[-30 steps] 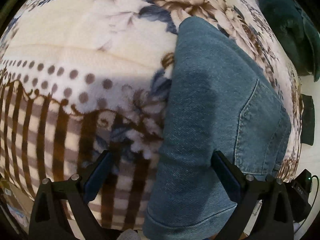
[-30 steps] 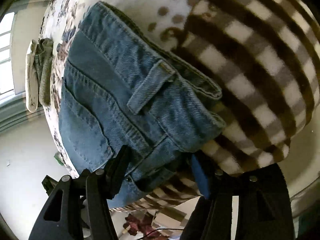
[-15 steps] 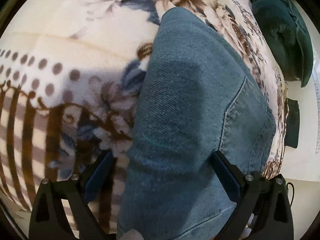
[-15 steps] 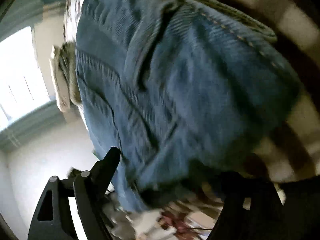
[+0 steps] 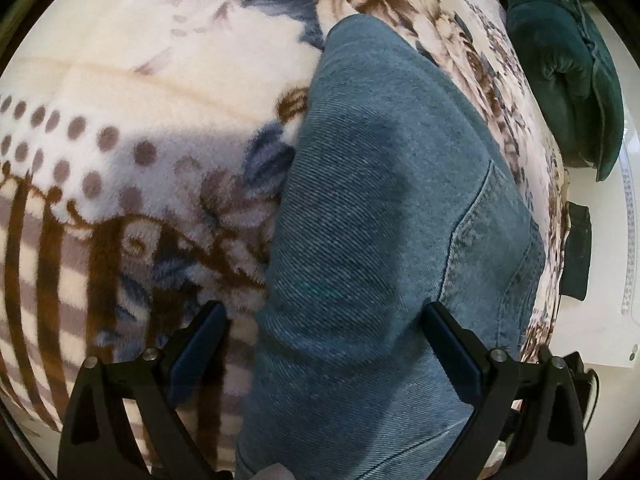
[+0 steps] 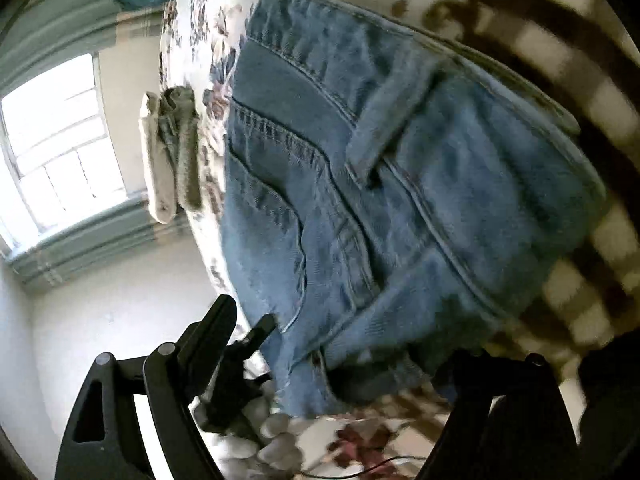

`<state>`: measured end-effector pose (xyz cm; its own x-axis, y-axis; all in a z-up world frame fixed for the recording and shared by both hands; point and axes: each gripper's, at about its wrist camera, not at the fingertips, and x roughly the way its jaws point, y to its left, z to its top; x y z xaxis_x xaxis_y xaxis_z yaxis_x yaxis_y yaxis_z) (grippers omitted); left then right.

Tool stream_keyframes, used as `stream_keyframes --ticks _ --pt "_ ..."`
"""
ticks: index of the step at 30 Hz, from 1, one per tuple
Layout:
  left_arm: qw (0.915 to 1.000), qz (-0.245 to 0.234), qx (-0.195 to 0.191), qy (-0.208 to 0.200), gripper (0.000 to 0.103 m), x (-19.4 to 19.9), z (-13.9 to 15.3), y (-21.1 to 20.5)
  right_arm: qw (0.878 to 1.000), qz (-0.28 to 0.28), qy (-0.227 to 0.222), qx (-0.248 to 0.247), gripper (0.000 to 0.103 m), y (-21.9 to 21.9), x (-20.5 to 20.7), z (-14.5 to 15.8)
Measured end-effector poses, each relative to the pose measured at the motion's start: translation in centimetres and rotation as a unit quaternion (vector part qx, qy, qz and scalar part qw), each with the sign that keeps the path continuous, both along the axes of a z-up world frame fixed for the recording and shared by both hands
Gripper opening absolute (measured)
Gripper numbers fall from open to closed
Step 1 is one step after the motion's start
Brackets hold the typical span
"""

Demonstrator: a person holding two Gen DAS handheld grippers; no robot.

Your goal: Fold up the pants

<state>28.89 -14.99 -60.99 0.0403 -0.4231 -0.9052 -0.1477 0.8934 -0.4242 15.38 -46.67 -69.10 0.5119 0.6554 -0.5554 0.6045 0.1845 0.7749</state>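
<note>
Blue denim pants point(image 5: 380, 208) lie folded on a floral and striped fleece blanket point(image 5: 120, 128). In the left wrist view my left gripper point(image 5: 324, 340) is open, its fingers spread over the near end of the folded leg, with nothing held. In the right wrist view the waistband and back pocket of the pants point(image 6: 360, 184) fill the middle. My right gripper point(image 6: 340, 344) is open, its jaws wide on either side of the waistband corner, close to the denim but not closed on it.
A dark green cushion point(image 5: 568, 64) sits beyond the blanket's far right edge. A folded beige and grey garment point(image 6: 172, 152) lies at the blanket's edge near a window point(image 6: 52, 148). White floor and a black cable lie below the bed edge.
The left gripper has drifted slightly, staying open over the leg. The right gripper swung fast across the waistband and now sits further back, with more of the room in view.
</note>
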Motion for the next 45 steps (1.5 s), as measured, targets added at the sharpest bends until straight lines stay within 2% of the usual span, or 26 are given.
stream_keyframes --ticks 2,4,7,10,12,13,14,15,16,17,18,19,22,28,29,36,41,45 --pt "1.0000 0.000 0.000 0.002 0.101 0.1 -0.1 0.0 1.000 0.009 0.029 -0.007 0.087 -0.4 -0.2 -2.1" --pt "1.0000 -0.001 0.000 0.002 0.101 0.2 -0.2 0.0 1.000 -0.005 0.028 -0.005 0.088 0.0 0.3 -2.2" --pt "1.0000 0.000 -0.005 0.000 0.101 0.2 -0.2 0.2 0.999 -0.034 -0.005 0.011 0.089 0.1 1.2 -0.4" --pt "0.9998 0.007 -0.016 -0.003 0.100 0.1 -0.2 0.6 0.999 -0.024 -0.022 -0.003 0.089 0.2 1.5 0.1" --pt "0.9997 0.011 -0.022 -0.003 0.099 0.1 -0.4 0.8 1.000 -0.021 -0.011 0.001 0.084 0.3 1.0 -1.5" --pt "0.9996 0.015 -0.026 -0.003 0.099 0.1 -0.4 1.0 0.999 -0.030 -0.004 0.008 0.073 0.1 0.8 -2.1" --pt "0.9994 0.016 -0.029 -0.005 0.099 0.0 -0.3 1.1 0.999 -0.035 -0.003 0.011 0.067 0.1 0.8 -2.4" --pt "0.9993 0.017 -0.031 -0.012 0.090 -0.1 -0.1 1.1 0.999 -0.034 -0.001 0.008 0.064 0.0 0.8 -2.2" --pt "0.9991 0.016 -0.032 -0.022 0.063 -0.2 0.3 1.1 1.000 -0.030 -0.003 0.001 0.056 0.2 0.9 -1.8" --pt "0.9985 0.012 -0.043 -0.032 0.050 -0.3 0.7 1.1 1.000 -0.023 -0.005 -0.011 0.049 0.2 0.7 -1.3" --pt "0.9984 0.008 -0.042 -0.036 0.045 -0.4 1.0 0.9 1.000 -0.018 -0.007 -0.020 0.046 0.2 0.6 -1.0" --pt "0.9982 0.007 -0.041 -0.043 0.035 -0.5 1.4 0.8 0.999 -0.017 -0.009 -0.026 0.043 0.4 0.7 -0.7" --pt "0.9969 0.011 -0.050 -0.060 0.022 -1.0 2.9 0.7 0.999 -0.013 -0.004 -0.041 0.038 0.3 1.2 0.7" --pt "0.9944 0.017 -0.054 -0.089 0.019 -1.4 7.6 0.4 0.999 0.003 -0.011 -0.048 0.032 -0.8 1.2 4.5" --pt "0.9938 0.017 -0.056 -0.094 0.019 -1.2 8.4 0.4 0.999 0.003 -0.022 -0.046 0.029 -0.9 1.8 5.5" --pt "0.9885 0.023 -0.068 -0.133 0.018 0.4 14.8 0.3 0.994 0.032 -0.080 -0.064 0.028 -2.3 4.5 13.9" --pt "0.9826 0.045 -0.091 -0.155 0.018 4.2 17.9 1.4 0.989 0.045 -0.113 -0.089 0.027 -2.0 9.0 18.5" --pt "0.9773 0.050 -0.106 -0.176 0.018 9.9 20.1 2.8 0.984 0.038 -0.139 -0.105 0.027 -0.9 15.4 22.1"
